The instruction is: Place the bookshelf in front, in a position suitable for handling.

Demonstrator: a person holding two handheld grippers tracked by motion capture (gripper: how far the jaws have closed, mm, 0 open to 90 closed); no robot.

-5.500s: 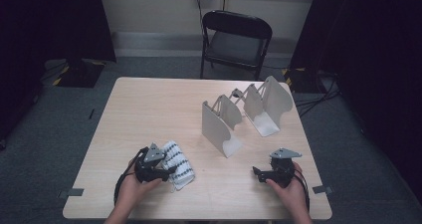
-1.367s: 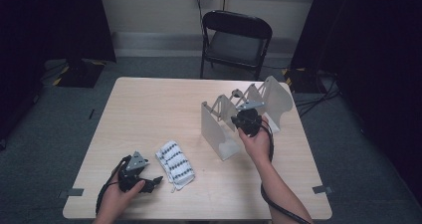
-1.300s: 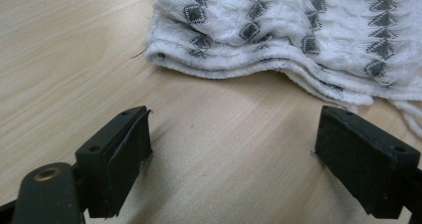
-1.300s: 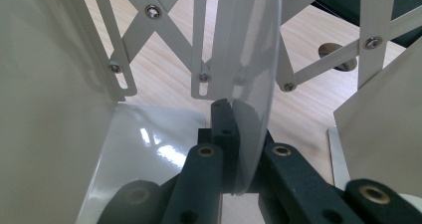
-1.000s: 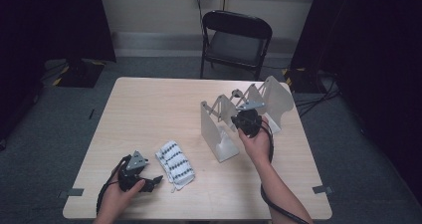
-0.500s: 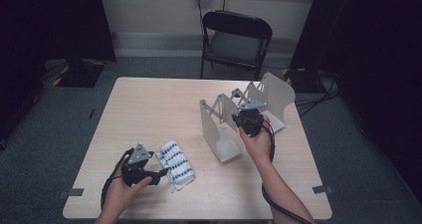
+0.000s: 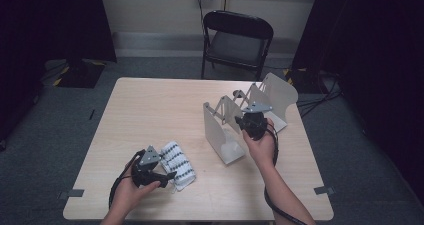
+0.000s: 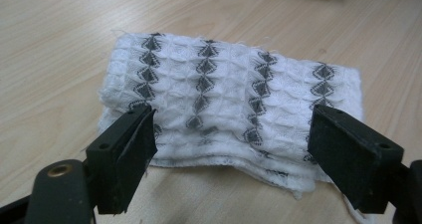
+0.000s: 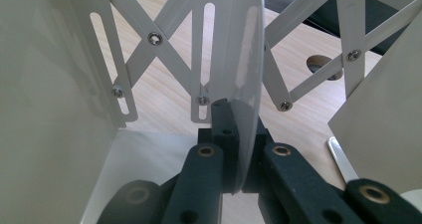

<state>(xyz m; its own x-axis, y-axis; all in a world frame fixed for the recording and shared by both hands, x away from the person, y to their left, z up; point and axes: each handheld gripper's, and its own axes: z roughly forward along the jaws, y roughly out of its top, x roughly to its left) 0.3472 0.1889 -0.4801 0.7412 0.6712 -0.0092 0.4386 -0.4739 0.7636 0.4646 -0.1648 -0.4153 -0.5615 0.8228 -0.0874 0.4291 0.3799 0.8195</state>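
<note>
Tabletop (image 7: 150, 110): folded cloth (image 8: 229, 109) between left tool (image 8: 231, 144) jaws (untouched).

A pale wooden table (image 7: 150, 115) carries two things: a folded white towel with dark diamond stripes (image 7: 177, 164) toward seven o'clock, and a white expanding file rack (image 7: 240, 116) toward two o'clock, well apart.

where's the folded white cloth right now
In the high view the folded cloth lies near the table's front-left edge, just beyond the left hand-held gripper, left of the white rack.
</note>
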